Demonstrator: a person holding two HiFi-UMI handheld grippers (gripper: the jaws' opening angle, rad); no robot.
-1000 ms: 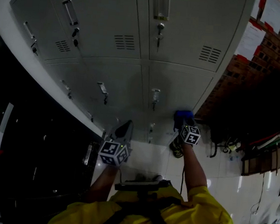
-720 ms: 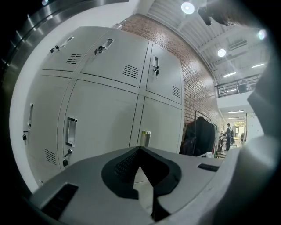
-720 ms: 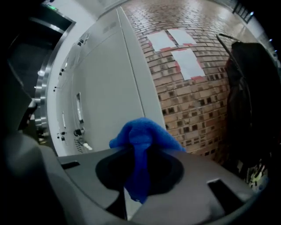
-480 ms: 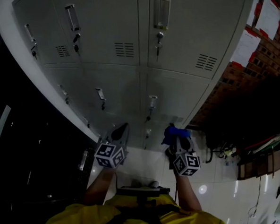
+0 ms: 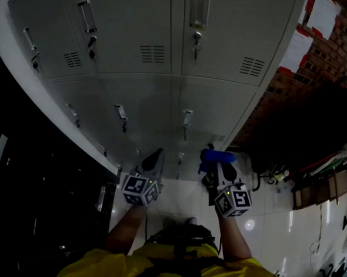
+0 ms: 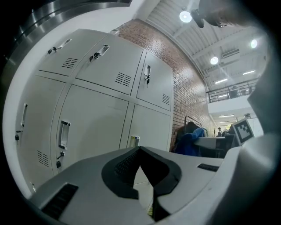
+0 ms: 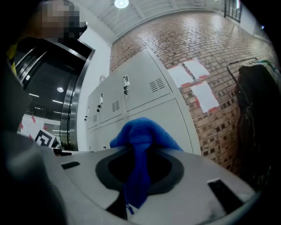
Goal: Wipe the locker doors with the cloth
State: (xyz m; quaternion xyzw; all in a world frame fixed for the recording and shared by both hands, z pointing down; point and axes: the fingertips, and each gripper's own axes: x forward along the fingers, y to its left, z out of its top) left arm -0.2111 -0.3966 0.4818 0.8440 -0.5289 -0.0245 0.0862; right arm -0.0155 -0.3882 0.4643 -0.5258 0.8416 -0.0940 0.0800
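Bunching above clamped jaws sits blue cloth (image 7: 140,128).

A red brick wall (image 5: 309,79) runs off at two o'clock, with white sheets of paper (image 5: 296,50) stuck to it near the top. Below that, at three o'clock, hangs a dark mass (image 5: 314,132), perhaps coats on a rail; it's too dim to be sure. Pale glossy floor tiles (image 5: 279,229) spread at five o'clock, and a black glazed panel (image 5: 35,202) fills eight o'clock. Round ceiling lamps (image 6: 185,16) shine overhead.
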